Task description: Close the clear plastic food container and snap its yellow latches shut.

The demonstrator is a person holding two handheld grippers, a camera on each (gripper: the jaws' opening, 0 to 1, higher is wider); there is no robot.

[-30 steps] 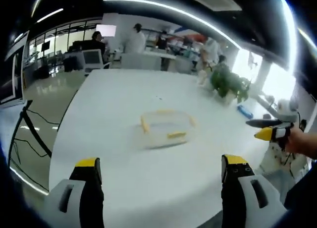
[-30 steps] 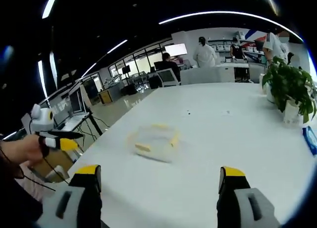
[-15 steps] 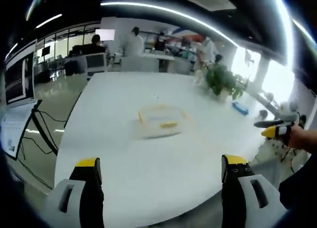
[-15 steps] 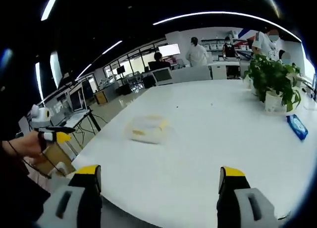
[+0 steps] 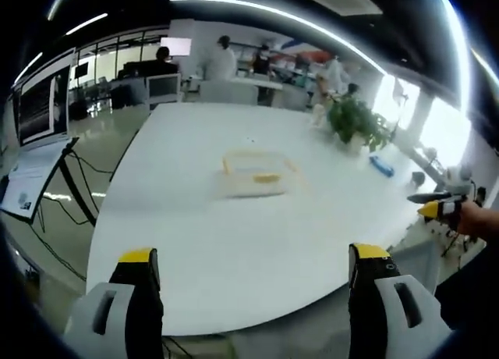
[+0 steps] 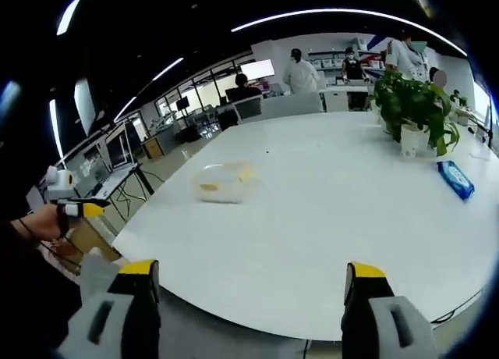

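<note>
Well beyond both open claws (image 5: 253, 269), container (image 5: 254, 173) on table (image 5: 234, 242)

No text, label, brand or number can be read in either view; the lit wall screen (image 6: 258, 68) in the background is too small and blurred.

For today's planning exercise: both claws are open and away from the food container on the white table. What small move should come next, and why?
Probably bring both claws forward to the container, one on each side. It sits far up the white table, and the left claw and right claw are open, holding nothing and well short of it. Its yellow latches cannot be pressed from there.
</note>
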